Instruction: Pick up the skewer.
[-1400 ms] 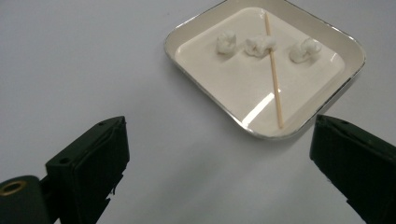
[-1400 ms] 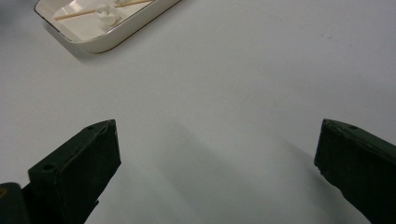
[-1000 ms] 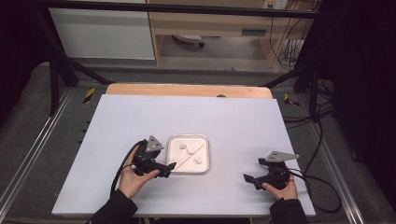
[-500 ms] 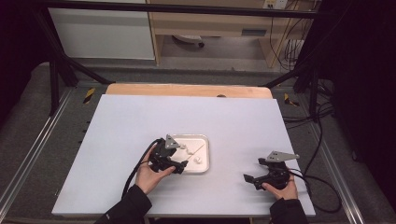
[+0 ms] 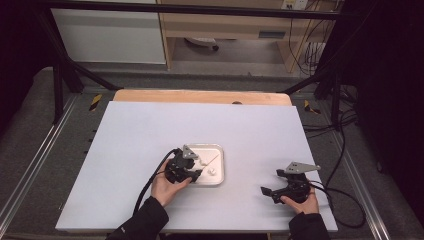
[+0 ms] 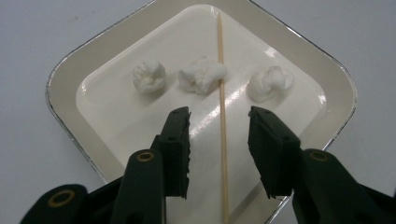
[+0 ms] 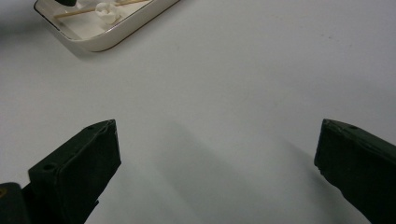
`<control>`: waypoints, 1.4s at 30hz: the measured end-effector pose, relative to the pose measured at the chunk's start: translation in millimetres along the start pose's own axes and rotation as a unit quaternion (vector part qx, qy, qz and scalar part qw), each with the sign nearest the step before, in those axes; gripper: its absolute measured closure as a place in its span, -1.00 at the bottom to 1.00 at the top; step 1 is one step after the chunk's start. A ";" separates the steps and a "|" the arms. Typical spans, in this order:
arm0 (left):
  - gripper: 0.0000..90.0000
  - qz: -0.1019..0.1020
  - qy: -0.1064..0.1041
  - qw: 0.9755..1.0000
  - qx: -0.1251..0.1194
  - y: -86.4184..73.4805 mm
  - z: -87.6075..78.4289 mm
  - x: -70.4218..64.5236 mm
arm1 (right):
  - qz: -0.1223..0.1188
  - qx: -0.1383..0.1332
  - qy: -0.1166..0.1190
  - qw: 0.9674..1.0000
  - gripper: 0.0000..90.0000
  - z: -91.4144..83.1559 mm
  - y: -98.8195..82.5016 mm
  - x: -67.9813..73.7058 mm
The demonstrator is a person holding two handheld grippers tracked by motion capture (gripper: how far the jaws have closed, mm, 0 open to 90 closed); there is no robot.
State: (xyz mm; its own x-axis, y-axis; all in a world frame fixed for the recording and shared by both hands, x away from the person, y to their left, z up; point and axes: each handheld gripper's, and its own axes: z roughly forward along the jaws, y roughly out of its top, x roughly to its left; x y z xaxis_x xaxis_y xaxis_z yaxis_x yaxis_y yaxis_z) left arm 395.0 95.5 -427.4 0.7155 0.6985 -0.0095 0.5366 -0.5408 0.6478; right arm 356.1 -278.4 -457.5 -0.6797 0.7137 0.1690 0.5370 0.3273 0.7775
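At the left, the left gripper [image 6: 219,135] hangs low over the white tray [image 6: 65,79], its jaws partly spread and just now closing in, one on each side of the thin wooden skewer [image 6: 221,93] without touching it. The skewer lies flat on the tray floor, running away from the jaws. Three white marshmallows [image 6: 202,74] sit in a row across the far part of the tray; the middle one touches the skewer, the other two lie apart on either side. In the high view the tray [image 5: 220,150] sits near the middle of the pale table [image 5: 150,130]. To the right, well apart from the tray, the right gripper [image 5: 267,192] rests low over bare table, jaws spread wide with nothing between them
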 end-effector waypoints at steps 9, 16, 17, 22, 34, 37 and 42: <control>0.64 0.007 0.000 1.000 0.002 -1.3 5.9 -3.2 | -0.002 0.000 0.000 1.000 -0.98 0.1 0.0 -0.2; 0.77 0.015 0.002 1.000 0.008 -1.9 10.7 -6.2 | -0.002 0.000 0.001 1.000 -0.98 0.1 0.0 -0.2; 0.79 0.015 0.003 1.000 0.008 -2.0 11.1 -6.4 | -0.002 0.000 0.001 1.000 -0.98 0.0 0.0 -0.1; 0.86 0.017 0.006 1.000 0.011 -2.3 11.4 -6.6 | 0.000 0.000 0.000 1.000 -0.98 -0.1 0.0 0.1; 0.96 0.023 0.013 1.000 0.009 -2.6 11.9 -9.9 | 0.000 0.000 0.001 1.000 -0.98 -0.2 0.1 0.2; 0.97 0.021 0.013 1.000 0.004 -3.5 12.0 -10.0 | 0.000 0.000 0.000 1.000 -0.98 -0.1 0.0 0.1; 0.97 0.018 0.011 1.000 -0.004 -5.2 12.3 -8.9 | -0.002 0.000 0.001 1.000 -0.98 0.1 0.0 -0.2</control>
State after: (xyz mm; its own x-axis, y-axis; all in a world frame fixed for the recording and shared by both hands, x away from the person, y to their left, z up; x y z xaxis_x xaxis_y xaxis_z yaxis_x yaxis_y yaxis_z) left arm 391.3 86.4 -440.0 0.7240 0.6892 0.0300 0.5071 -0.5612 0.6541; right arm 356.4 -278.4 -457.6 -0.6828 0.7115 0.1661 0.5343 0.3312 0.7777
